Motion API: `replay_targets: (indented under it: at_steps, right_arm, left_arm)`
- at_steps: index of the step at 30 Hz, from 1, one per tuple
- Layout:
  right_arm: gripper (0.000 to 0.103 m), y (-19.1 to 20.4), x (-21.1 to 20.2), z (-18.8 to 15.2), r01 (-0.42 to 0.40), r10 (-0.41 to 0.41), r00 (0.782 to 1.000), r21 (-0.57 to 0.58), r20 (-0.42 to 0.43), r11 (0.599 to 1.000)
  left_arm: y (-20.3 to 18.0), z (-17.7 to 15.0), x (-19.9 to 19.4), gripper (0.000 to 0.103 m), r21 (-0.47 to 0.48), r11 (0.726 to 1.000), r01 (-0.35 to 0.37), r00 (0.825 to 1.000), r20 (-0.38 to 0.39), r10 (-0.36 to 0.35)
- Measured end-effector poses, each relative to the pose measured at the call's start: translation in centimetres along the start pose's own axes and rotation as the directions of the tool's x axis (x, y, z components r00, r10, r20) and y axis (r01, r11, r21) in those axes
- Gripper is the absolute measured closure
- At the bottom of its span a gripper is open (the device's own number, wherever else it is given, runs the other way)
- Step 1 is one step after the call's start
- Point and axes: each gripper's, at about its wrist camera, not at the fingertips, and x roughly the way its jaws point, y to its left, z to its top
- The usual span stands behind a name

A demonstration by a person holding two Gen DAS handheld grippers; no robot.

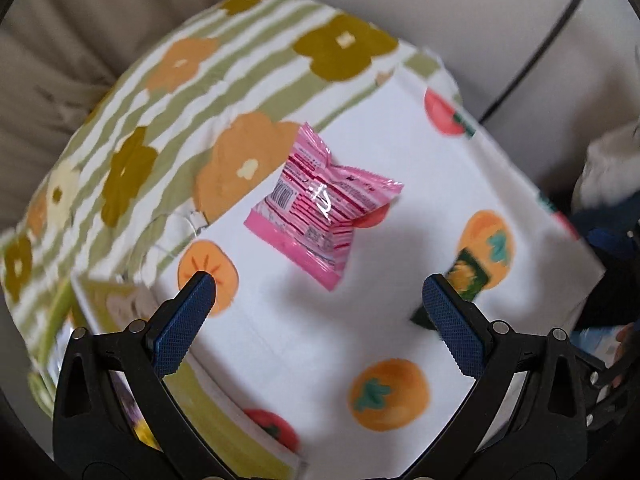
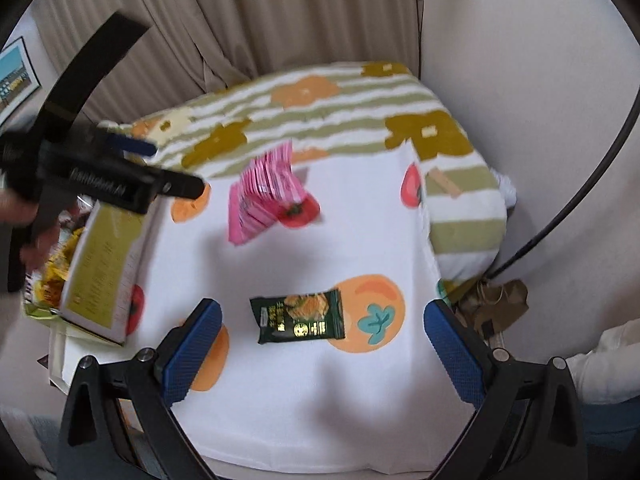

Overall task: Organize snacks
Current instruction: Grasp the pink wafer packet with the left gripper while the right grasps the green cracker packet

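A fruit-print cloth (image 2: 320, 400) is spread below curtains (image 2: 180, 20); left of it, a box (image 2: 100, 268) is seen holding yellow packets (image 2: 56, 272). Both grippers (image 1: 320, 300) (image 2: 322, 322) are held open, empty.

A glossy pink foil snack packet (image 1: 320, 204) with white print and a barcode lies crumpled on the fruit-print cloth. Well apart from it, a small dark green snack packet (image 2: 298, 316) with a gold seal lies flat on the cloth.

My left wrist view looks down close on the pink packet (image 1: 320, 204). My right view faces it from farther back. Both share the fruit-print cloth (image 2: 360, 216).
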Motion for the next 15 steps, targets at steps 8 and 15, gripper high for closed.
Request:
replay_targets:
  at_steps: [8, 15]
  right_arm:
    - [0.002, 1.8, 5.7, -0.9, 0.031, -0.032, 0.996, -0.014, -0.084, 0.999]
    - [0.003, 1.9, 9.5, -2.2, 0.035, -0.028, 0.991, 0.051, -0.132, 0.998]
  left_arm:
    - [0.4, 3.3, 6.4, 0.0, 0.141, 0.99, 0.022, 0.995, -0.102, -0.008]
    - [0.6, 4.9, 10.2, 0.0, 0.183, 0.981, 0.06, 0.991, -0.127, -0.037]
